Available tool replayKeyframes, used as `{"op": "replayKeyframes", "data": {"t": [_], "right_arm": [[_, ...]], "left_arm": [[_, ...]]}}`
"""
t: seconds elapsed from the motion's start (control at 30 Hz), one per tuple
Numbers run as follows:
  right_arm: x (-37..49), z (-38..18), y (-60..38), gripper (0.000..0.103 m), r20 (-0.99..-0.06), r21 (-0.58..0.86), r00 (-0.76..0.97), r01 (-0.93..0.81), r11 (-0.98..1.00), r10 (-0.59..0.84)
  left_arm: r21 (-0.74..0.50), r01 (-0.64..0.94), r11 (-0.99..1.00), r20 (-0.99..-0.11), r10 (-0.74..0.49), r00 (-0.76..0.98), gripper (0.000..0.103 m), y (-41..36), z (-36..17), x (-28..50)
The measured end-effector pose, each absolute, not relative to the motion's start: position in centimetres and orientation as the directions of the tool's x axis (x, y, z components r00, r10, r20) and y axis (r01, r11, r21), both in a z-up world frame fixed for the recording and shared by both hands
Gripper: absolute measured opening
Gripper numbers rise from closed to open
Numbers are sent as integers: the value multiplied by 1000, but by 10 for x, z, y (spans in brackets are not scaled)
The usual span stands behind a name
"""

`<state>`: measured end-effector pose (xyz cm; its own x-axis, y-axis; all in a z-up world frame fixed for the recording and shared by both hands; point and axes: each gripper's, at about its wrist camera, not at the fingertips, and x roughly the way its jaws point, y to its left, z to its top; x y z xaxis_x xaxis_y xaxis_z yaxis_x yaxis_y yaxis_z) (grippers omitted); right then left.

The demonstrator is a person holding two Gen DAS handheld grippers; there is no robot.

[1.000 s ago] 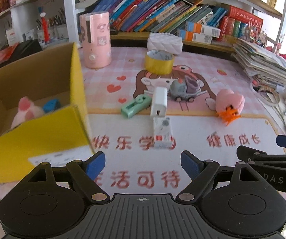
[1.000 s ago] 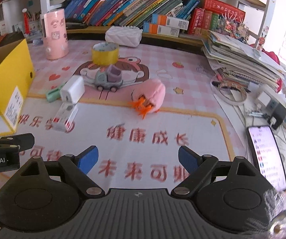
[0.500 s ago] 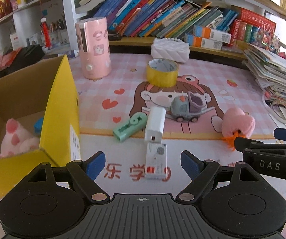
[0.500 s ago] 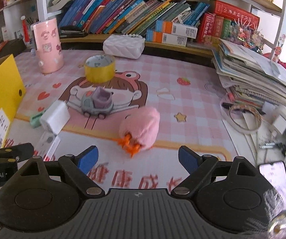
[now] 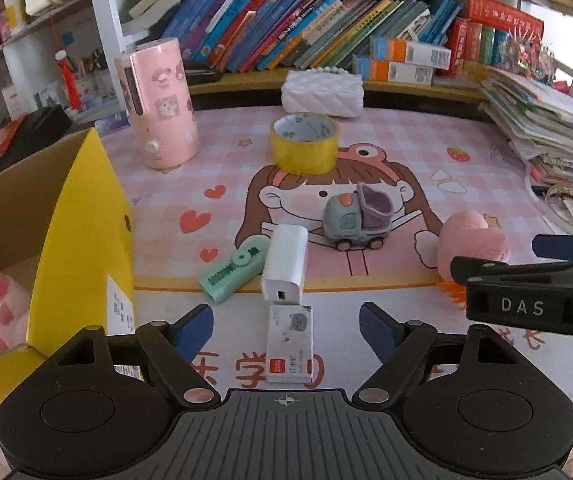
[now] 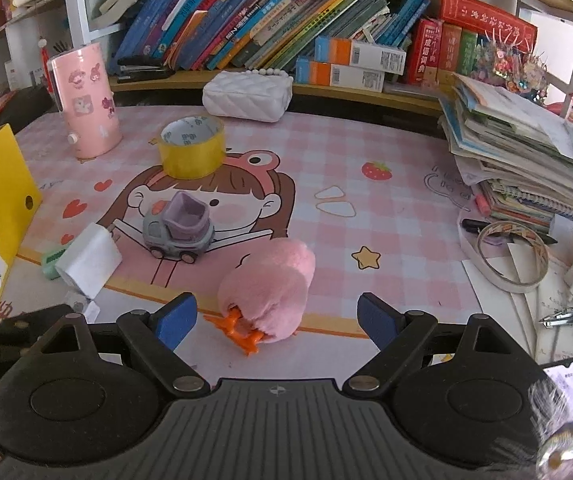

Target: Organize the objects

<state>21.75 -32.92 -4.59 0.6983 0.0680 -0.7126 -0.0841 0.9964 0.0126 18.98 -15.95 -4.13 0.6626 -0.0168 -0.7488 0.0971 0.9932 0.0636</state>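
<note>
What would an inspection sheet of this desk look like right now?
Surface: pink cartoon mat.
Job's things: small white box, white charger, green tape dispenser, toy truck, pink plush, yellow tape roll; yellow box holds a plush.
Clutter: paper stack, phone.
Grippers: left gripper closing around the small white box, not touching; right gripper open, pink plush between fingers.
Cables: nothing seen.
Surroundings: bookshelf.

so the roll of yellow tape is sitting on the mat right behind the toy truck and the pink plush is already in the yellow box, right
Not quite: the pink plush lies on the mat between the right gripper's open jaws, as the right wrist view shows. The yellow tape does sit behind the toy truck.
</note>
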Motion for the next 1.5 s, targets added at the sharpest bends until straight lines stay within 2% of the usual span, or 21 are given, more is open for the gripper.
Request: {"op": "replayKeyframes", "data": {"t": [0.3,0.47,0.53,0.67,0.7,0.73,0.77,0.83,0.87,1.5], "right_arm": [[236,-55,-333,87,-735,53,671,-91,994,100],[244,-56,-328,87,-738,52,665,-113,992,115],[247,-58,-327,87,-743,51,659,-113,992,113],[251,-62,-326,84,-753,50,648,-113,992,111],[251,-62,-327,83,-755,48,646,-109,993,108],[252,-63,-327,77,-760,47,641,-108,993,106],[253,-65,-328,66,-766,49,634,-108,993,107],[254,-68,-329,50,-781,68,612,-116,991,125],[253,-69,-330,47,-783,84,606,-116,990,138],[206,-43,-317,46,-739,93,653,-147,985,167]], "left_arm": [[92,104,990,-815,15,579,58,-165,-69,205],[82,98,992,-829,14,559,54,-164,-78,208],[64,99,993,-830,-2,558,48,-164,-77,209],[22,101,995,-830,-38,557,29,-161,-76,208],[17,102,995,-830,-43,556,28,-160,-76,209],[10,100,995,-830,-47,555,28,-159,-76,209],[7,100,995,-831,-50,554,28,-160,-76,209],[-3,102,995,-834,-58,549,28,-159,-75,209],[-14,103,995,-837,-68,543,28,-159,-74,209],[-122,126,985,-744,-175,645,28,-140,-40,179]]}}
